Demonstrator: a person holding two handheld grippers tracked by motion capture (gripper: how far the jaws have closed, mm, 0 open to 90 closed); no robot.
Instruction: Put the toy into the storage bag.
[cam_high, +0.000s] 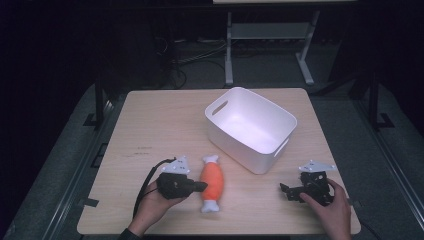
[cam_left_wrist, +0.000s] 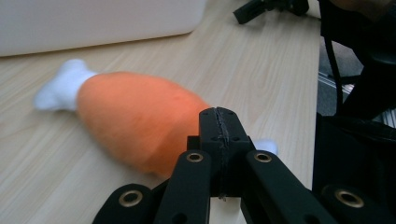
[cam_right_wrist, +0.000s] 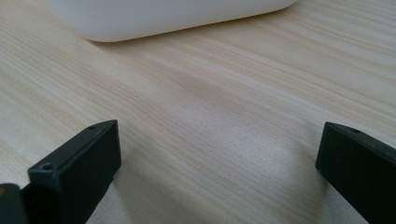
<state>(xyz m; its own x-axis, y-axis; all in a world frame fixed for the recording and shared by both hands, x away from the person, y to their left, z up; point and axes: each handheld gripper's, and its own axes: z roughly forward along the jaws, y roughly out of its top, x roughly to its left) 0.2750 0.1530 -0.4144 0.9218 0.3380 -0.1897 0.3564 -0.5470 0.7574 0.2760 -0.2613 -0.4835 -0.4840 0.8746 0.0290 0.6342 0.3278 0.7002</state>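
1. Orange plush drumstick toy with white bone-shaped ends (cam_high: 212, 183): lying flat on the pale wood-grain desk (cam_high: 150, 125), near the front edge, long axis running roughly front to back, one white knob towards the white tub and the other towards the person.
2. Soft and rounded, so probably easy to squash and apt to roll or slide if nudged from the side rather than pinched across its thick orange middle.
3. Left gripper (cam_high: 201, 186): held in the left hand (cam_high: 152, 205), levelled at the toy's near flank, tip right at the orange body; touching or just short of it, hard to tell. Jaws pressed together with nothing between them, as the left gripper view (cam_left_wrist: 218, 133) makes plain.
4. Closed tip aimed at the plush suggests an approach not yet turned into a grasp; needs opening before any pinch on the toy.
5. White rectangular plastic tub with cut-out handles (cam_high: 280, 115): standing upright behind and to the right of the toy, just apart from it, looking empty inside; a likely drop-off place, close enough for a short lift.
6. Right gripper (cam_high: 286, 191): resting low at the desk's front right corner in the right hand (cam_high: 334, 210), well apart from the toy. Jaws spread wide over bare wood in the right gripper view, holding nothing; parked out of the way, apparently.
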